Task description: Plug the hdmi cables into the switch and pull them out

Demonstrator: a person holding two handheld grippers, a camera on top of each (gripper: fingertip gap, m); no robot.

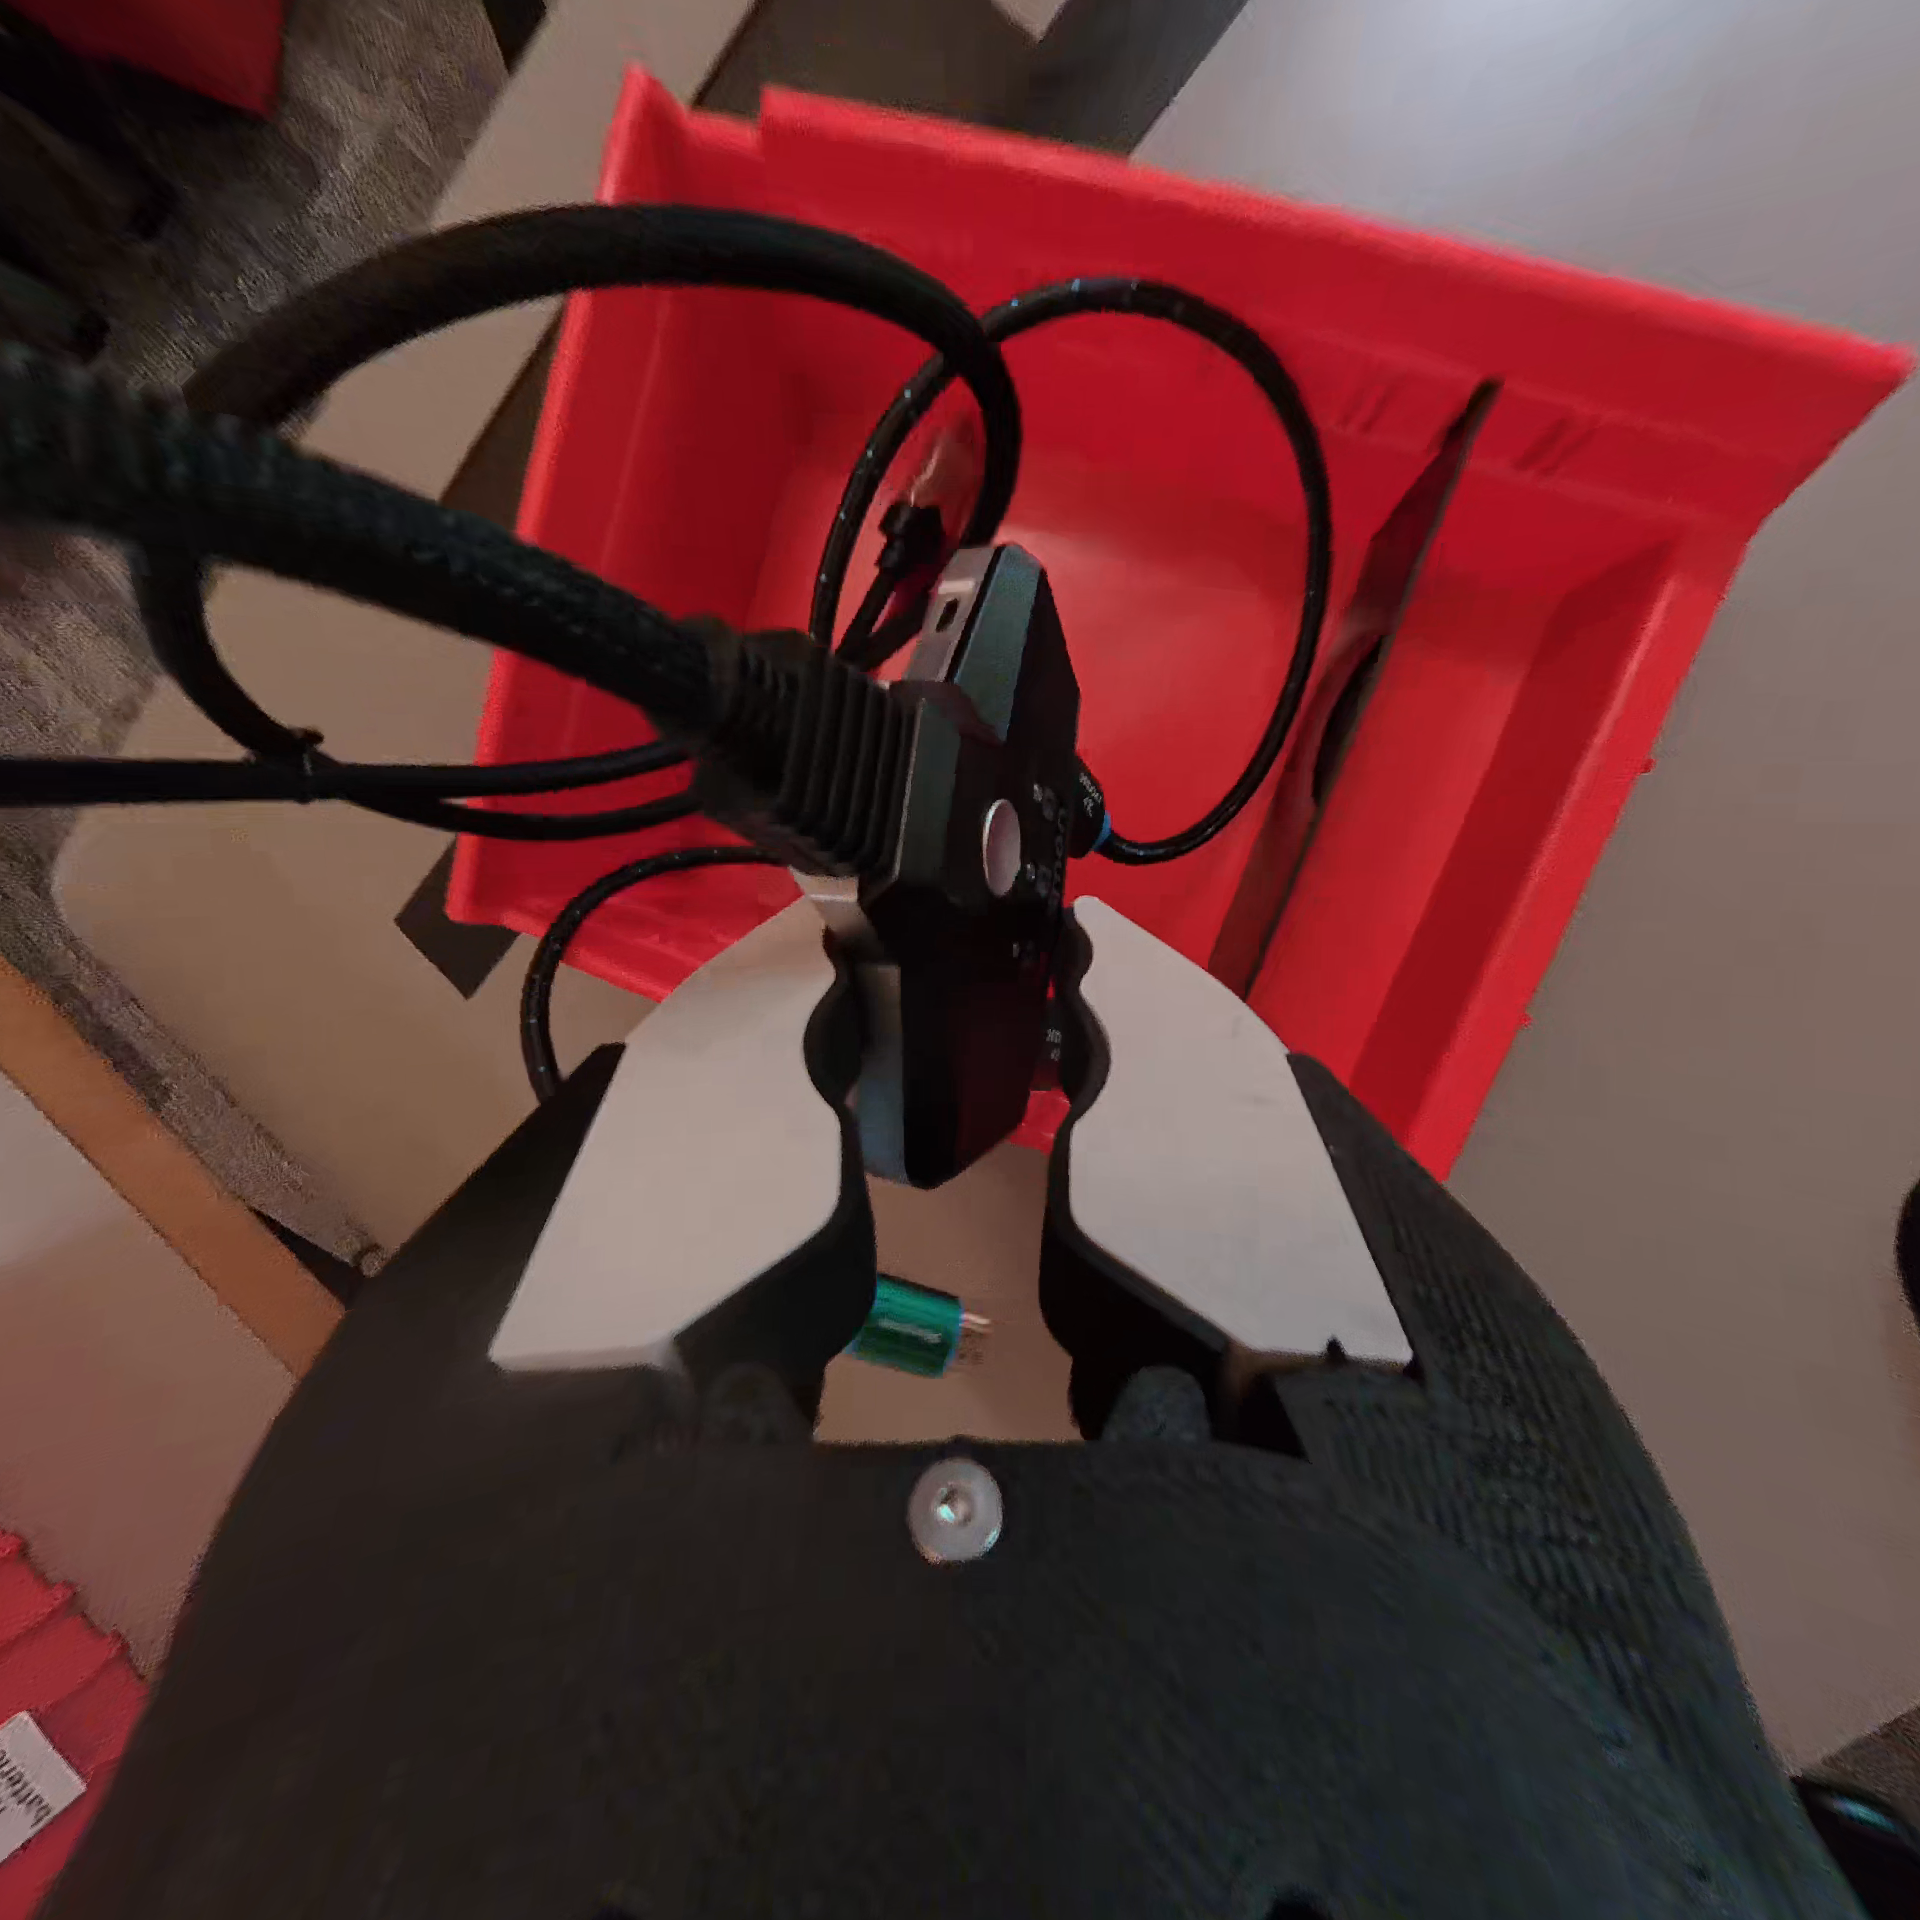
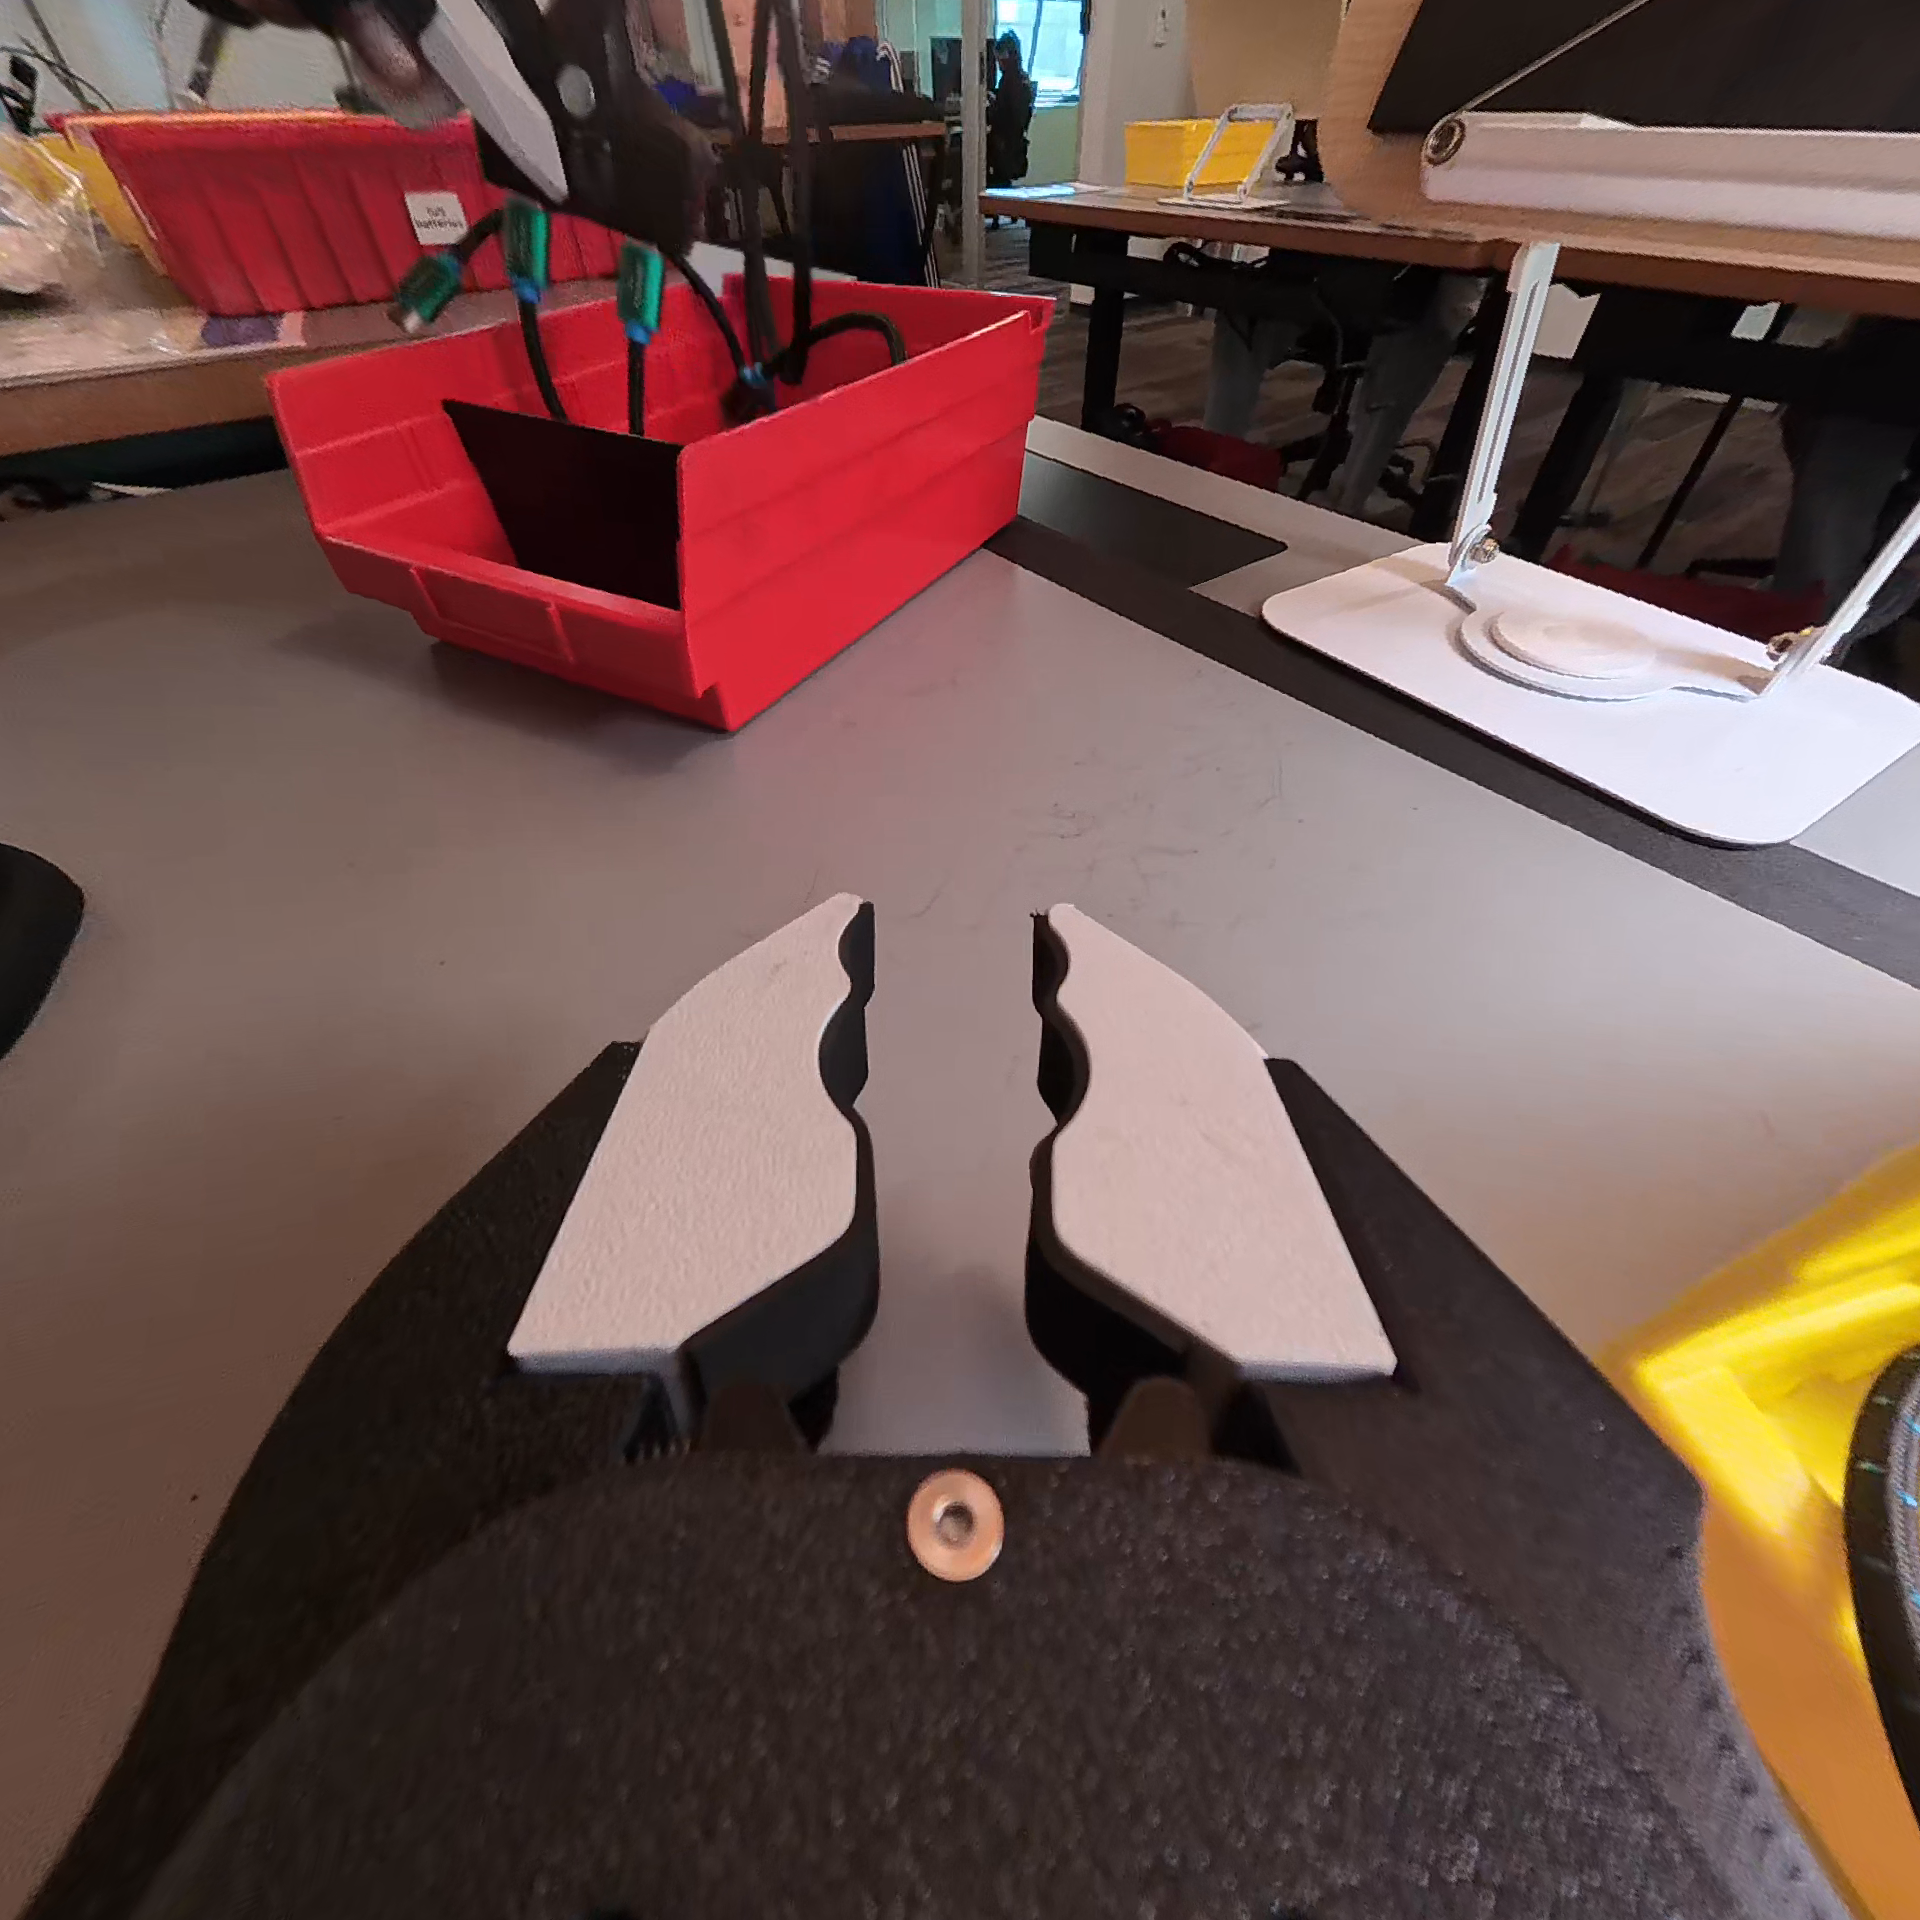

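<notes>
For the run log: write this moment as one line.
left tool: shut on switch, raised above red bin | thick braided cable: plugged in | right tool: open, empty, over grey table

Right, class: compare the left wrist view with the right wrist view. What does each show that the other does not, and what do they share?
Only the left wrist view shows the left gripper shut on the black switch, a thick braided cable plugged into its side, above the bin.

Only the right wrist view shows the right gripper open and empty over the grey table, the white stand and a yellow bin.

Both show the red bin with thin black cables in it.
</notes>
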